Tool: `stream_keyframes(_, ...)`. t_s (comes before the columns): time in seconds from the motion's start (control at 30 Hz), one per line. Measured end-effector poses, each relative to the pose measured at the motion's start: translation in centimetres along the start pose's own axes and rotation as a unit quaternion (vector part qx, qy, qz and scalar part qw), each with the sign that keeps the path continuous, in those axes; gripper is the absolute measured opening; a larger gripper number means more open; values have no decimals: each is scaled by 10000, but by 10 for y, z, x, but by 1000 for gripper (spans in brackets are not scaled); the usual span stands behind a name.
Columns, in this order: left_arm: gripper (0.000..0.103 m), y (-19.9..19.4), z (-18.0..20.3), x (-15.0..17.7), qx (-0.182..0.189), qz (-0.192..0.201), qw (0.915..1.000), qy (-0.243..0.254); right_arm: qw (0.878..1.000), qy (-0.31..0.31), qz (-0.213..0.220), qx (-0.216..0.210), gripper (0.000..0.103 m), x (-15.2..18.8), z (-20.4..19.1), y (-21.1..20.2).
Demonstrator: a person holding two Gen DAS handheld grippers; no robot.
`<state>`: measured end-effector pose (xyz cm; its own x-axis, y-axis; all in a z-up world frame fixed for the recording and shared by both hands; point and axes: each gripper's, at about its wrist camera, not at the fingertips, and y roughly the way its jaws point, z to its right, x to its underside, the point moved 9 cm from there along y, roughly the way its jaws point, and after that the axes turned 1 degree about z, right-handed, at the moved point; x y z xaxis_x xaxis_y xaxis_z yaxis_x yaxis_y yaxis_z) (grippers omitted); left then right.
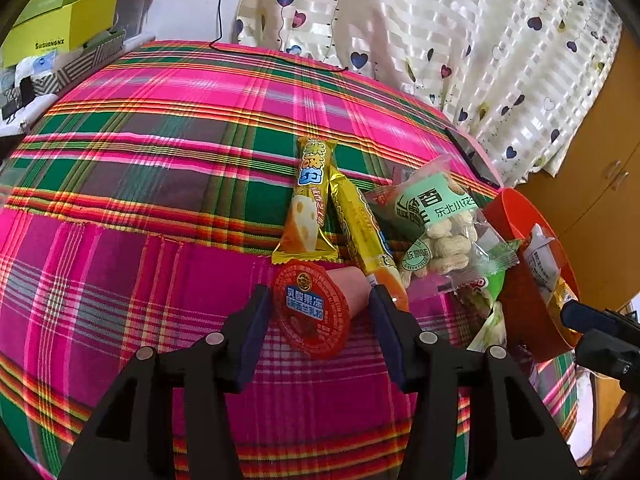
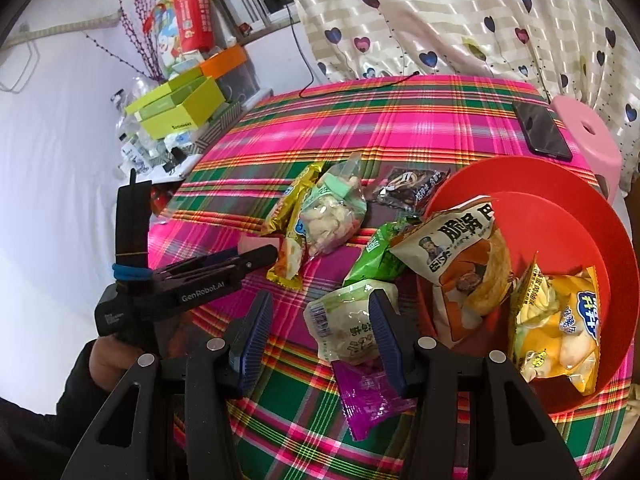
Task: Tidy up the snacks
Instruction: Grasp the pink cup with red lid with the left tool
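Left gripper [image 1: 318, 300] jaws wide, straddling a red-lidded jelly cup [image 1: 316, 308] lying on its side on the plaid surface [image 1: 160, 200]; pads not touching it. Right gripper [image 2: 320, 312] jaws wide, empty, above a pale snack pack [image 2: 344, 320]. Red bowl [image 2: 616, 248] holds two snack bags; other packets lie just beside it.

Left gripper [image 1: 320, 300]: jaws spread wide, fingers level and pointing forward, low over the surface; a small cup lies on its side between the fingertips, neither pad touching it.
Right gripper [image 2: 322, 308]: jaws wide apart, tilted forward and down; right pad [image 2: 382, 330] resting against a pale packet.
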<state>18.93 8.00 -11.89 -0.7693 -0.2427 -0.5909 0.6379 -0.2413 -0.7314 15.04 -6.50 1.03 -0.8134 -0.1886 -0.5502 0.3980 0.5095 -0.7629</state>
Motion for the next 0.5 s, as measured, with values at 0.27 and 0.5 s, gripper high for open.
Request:
stream_keyframes(0.27,44,-20,-9,3,-70,256,9996,-45,10000,-63,-66,14,49,-2,-5,8)
stream_keyframes(0.5,44,-41,-21,6,-140,455,9988,-118,9994,-282,-187,-32,49,-7,-23,29)
